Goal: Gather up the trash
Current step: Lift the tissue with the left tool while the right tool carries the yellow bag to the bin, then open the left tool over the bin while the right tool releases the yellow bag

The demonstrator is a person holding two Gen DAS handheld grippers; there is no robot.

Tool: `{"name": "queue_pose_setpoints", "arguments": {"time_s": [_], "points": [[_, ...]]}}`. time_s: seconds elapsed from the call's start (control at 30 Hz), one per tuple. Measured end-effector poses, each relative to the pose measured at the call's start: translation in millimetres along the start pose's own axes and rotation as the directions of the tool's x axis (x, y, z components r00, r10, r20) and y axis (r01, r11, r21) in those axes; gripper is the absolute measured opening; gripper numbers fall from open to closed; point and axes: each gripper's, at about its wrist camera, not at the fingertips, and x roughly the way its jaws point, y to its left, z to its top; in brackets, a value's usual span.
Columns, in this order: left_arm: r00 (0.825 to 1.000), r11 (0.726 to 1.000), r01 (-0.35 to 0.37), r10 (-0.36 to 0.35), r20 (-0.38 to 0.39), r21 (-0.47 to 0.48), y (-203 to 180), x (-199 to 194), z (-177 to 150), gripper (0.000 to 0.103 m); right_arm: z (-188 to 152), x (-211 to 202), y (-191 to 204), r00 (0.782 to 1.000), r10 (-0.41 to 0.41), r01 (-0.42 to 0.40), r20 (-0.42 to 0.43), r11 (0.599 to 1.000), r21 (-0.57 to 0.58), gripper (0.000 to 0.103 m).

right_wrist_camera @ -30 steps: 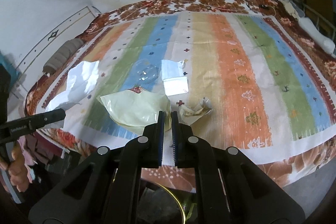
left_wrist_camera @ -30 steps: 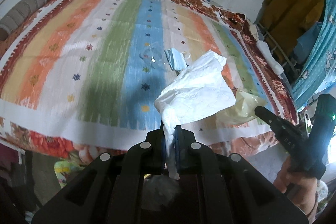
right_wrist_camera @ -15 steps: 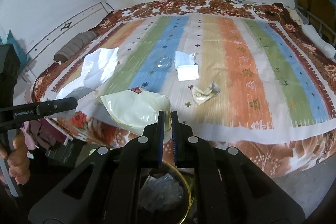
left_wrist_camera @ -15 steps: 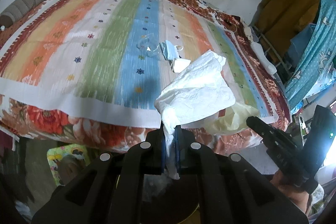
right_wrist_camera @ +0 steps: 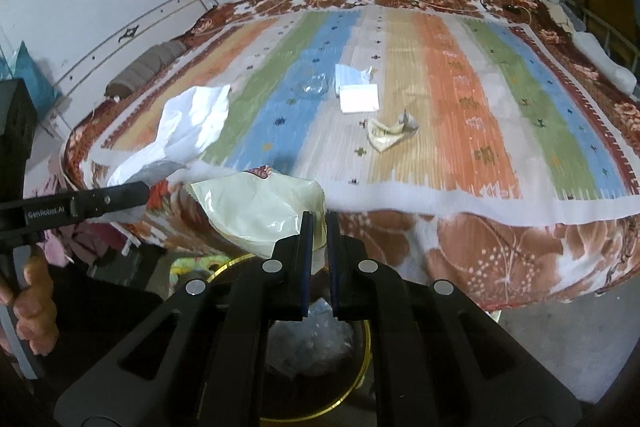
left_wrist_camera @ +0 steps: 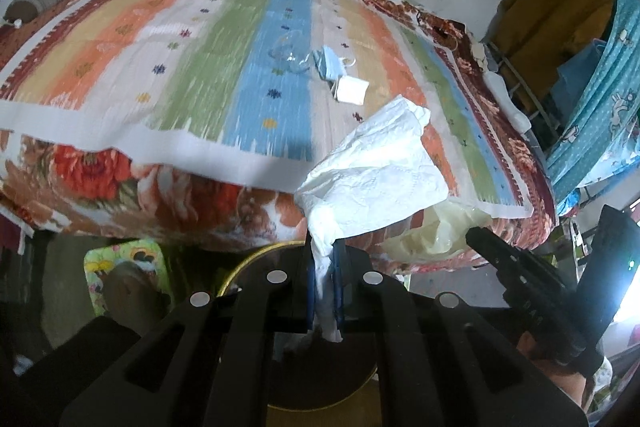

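Already, the left claw (left_wrist_camera: 325, 281) pinches a white tissue (left_wrist_camera: 376, 179) and the right claw (right_wrist_camera: 317, 259) a yellowish bag (right_wrist_camera: 256, 211), over the bin (right_wrist_camera: 356, 379); on the bed (right_wrist_camera: 440, 131), toward twelve o'clock, mask (right_wrist_camera: 350, 75) and wrapper (right_wrist_camera: 390, 133) remain.

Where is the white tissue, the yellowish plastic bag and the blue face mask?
white tissue (left_wrist_camera: 376, 171): left wrist view, middle of the crumpled sheet.
yellowish plastic bag (right_wrist_camera: 260, 207): right wrist view, middle of its shiny side.
blue face mask (left_wrist_camera: 330, 61): left wrist view, on its folded blue part.
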Motion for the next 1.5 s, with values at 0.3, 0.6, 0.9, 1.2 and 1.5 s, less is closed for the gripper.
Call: {"name": "queue_pose_setpoints", "arguments": {"time_s": [0.3,0.6,0.9,1.2,1.5], "points": [[0.998,0.998,-0.063,0.063,-0.015,0.017,-3.5,1.6,-29.8,0.006,-34.1,7.2,10.4,0.997,-0.030,0.028,-0.068,0.999,-0.031,0.006],[0.989,0.994,-0.107,0.106,-0.105,-0.004,-0.2,19.7,-58.5,0.006,-61.5,26.8,23.8,0.983,-0.068,0.056,-0.170,0.996,-0.074,0.006],[0.975,0.989,-0.138,0.126,-0.181,-0.051,6.5,36.8,-72.9,0.006,-77.3,53.9,32.8,0.956,-0.079,0.054,-0.283,0.994,-0.096,0.006],[0.966,0.981,-0.120,0.079,-0.246,-0.155,21.5,51.7,-72.2,0.048,-82.5,67.0,30.2,0.937,-0.057,0.038,-0.344,0.997,-0.061,0.030],[0.974,0.981,-0.149,0.123,-0.192,-0.127,20.7,43.3,-57.7,0.057,-72.0,58.5,19.4,0.949,-0.010,0.015,-0.315,1.000,0.012,0.043]]}}
